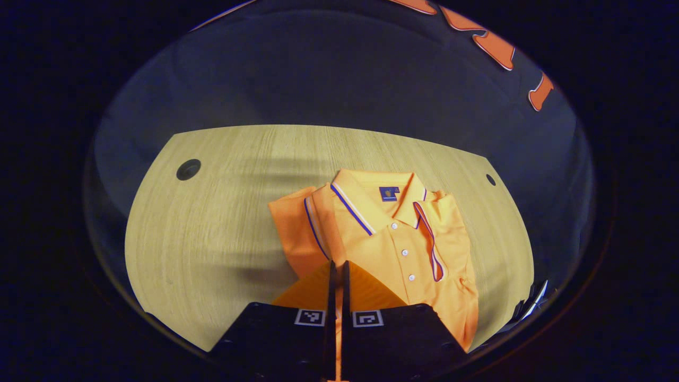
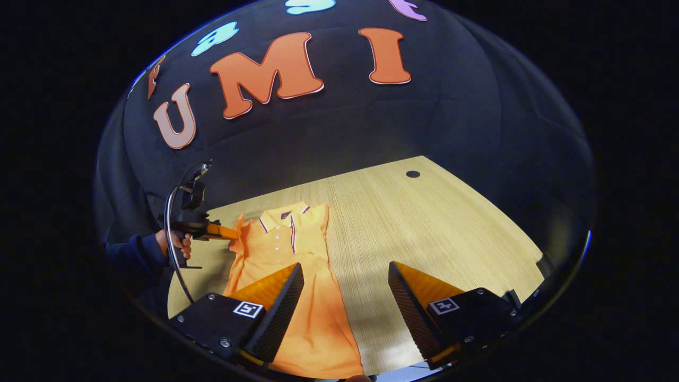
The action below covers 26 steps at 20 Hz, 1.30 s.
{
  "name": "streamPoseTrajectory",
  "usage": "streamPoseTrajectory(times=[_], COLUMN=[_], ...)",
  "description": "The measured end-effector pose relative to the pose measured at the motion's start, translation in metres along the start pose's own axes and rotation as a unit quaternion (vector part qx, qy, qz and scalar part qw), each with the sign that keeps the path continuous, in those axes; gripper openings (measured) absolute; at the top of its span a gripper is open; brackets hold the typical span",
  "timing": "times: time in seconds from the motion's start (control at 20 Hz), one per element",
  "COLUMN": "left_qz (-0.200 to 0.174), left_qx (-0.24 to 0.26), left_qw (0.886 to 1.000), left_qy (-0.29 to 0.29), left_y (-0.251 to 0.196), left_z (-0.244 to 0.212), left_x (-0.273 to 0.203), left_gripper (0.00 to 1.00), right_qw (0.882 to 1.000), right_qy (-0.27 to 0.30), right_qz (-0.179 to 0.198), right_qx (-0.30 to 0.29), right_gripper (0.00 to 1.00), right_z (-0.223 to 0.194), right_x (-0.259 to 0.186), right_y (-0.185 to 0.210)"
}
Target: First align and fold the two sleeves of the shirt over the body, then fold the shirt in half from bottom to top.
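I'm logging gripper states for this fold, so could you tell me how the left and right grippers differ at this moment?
The left gripper has its fingers nearly closed, whereas the right gripper is wide open. The left gripper is at the shirt's sleeve edge, seemingly pinching cloth, while the right gripper holds nothing and hovers above the shirt's lower half and the table. Both point towards the shirt.

Left gripper view low and close over the shirt [image 1: 392, 239]; right gripper view higher, farther, sharing shirt and table [image 2: 424, 223].
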<state>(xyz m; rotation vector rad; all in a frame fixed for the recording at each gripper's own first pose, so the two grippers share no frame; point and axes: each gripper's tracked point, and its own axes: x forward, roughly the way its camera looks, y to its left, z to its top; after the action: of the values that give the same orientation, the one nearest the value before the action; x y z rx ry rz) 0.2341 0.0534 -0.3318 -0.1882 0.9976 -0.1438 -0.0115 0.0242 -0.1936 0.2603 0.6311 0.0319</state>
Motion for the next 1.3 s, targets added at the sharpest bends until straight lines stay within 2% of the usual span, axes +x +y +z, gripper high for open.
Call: streamPoseTrajectory(times=[0.1, 0.3, 0.35, 0.4, 0.45, 0.55, 0.6, 0.7, 0.85, 1.05, 1.3], left_qz=[-0.023, -0.089, -0.106, -0.114, -0.113, -0.104, -0.099, -0.089, -0.071, -0.05, -0.012], left_qx=[-0.003, -0.011, -0.011, -0.007, -0.001, 0.02, 0.029, 0.041, 0.056, 0.077, 0.064], left_qw=[1.0, 0.996, 0.994, 0.993, 0.993, 0.994, 0.994, 0.995, 0.994, 0.984, 0.975], left_qy=[0.007, 0.023, 0.029, 0.036, 0.041, 0.04, 0.032, 0.007, -0.061, -0.154, -0.211], left_y=[-0.015, -0.047, -0.055, -0.058, -0.059, -0.056, -0.055, -0.056, -0.056, -0.065, -0.068], left_z=[-0.002, -0.011, -0.015, -0.022, -0.028, -0.038, -0.042, -0.045, -0.045, -0.051, -0.09], left_x=[0.007, 0.02, 0.022, 0.021, 0.025, 0.019, 0.014, -0.005, -0.047, -0.111, -0.178], left_gripper=[0.06, 0.17, 0.3, 0.32, 0.6, 0.84, 0.84, 0.96, 0.96, 0.96, 0.96], right_qw=[1.0, 0.999, 0.999, 0.999, 0.999, 0.998, 0.998, 0.999, 0.999, 0.997, 0.993], right_qy=[0.007, 0.018, 0.021, 0.022, 0.025, 0.031, 0.034, 0.041, 0.052, 0.055, 0.066], right_qz=[-0.006, -0.023, -0.029, -0.033, -0.037, -0.039, -0.037, -0.025, 0.0, 0.035, 0.078], right_qx=[0.005, 0.019, 0.023, 0.027, 0.03, 0.028, 0.024, 0.012, -0.009, -0.036, -0.059], right_gripper=[0.98, 0.98, 0.98, 0.98, 0.98, 0.98, 0.98, 0.98, 0.98, 0.99, 0.99], right_z=[-0.008, -0.022, -0.025, -0.029, -0.033, -0.04, -0.045, -0.051, -0.059, -0.068, -0.092], right_x=[-0.004, -0.006, -0.009, -0.011, -0.011, -0.011, -0.012, -0.012, -0.011, -0.017, -0.028], right_y=[-0.003, -0.003, -0.004, -0.004, -0.003, -0.002, 0.0, 0.003, 0.003, -0.001, -0.001])
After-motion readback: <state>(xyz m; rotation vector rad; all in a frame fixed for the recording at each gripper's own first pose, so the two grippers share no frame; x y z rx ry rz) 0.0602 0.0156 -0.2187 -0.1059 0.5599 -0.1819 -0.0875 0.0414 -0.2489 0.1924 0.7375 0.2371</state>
